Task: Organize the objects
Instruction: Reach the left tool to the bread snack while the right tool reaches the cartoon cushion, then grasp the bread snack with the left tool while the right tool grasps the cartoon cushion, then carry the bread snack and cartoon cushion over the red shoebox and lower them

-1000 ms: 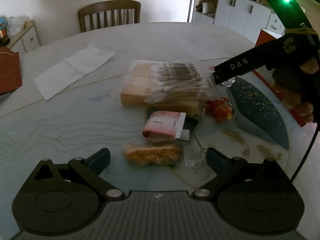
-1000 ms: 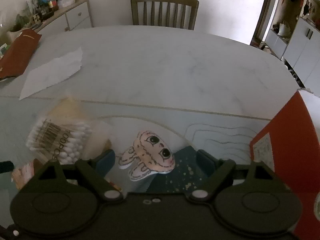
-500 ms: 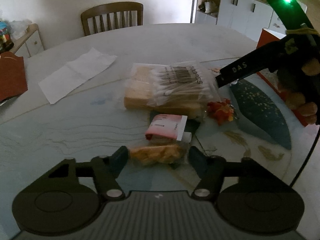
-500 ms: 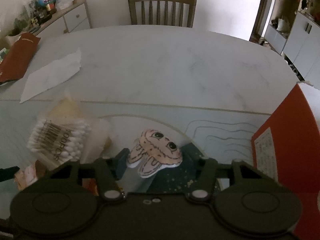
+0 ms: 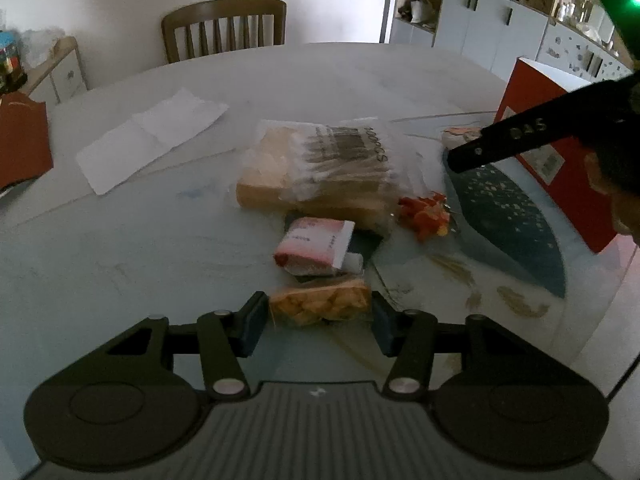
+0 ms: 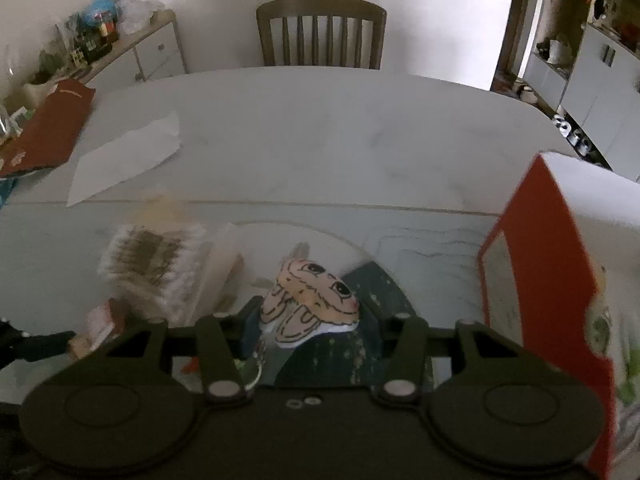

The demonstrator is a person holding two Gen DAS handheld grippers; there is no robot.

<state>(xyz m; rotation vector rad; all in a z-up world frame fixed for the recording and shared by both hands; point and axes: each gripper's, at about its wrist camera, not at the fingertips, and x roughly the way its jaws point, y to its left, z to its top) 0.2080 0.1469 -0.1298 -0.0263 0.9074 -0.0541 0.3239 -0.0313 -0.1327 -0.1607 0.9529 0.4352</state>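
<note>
Down at the near edge of the table [image 5: 328, 80], the left gripper [image 5: 318, 322] has its fingers pressed against both ends of a small clear packet of orange snacks [image 5: 319, 303], clamped on it. Just beyond the packet lies a pink-and-white sachet [image 5: 314, 249], and farther still a bag of cotton swabs [image 5: 340, 160] rests on a tan block [image 5: 260, 190]. To the right of these sits a small red-orange item [image 5: 425, 213]. A sheet of white paper [image 5: 150, 142] lies well apart to the far left.

The right gripper [image 6: 310, 322] is closed around a flat cartoon bunny-face piece [image 6: 310, 298], its fingers touching the sides. A red box [image 6: 548, 292] stands upright near it on the right. A wooden chair [image 6: 320, 32] stands at the table's far side.
</note>
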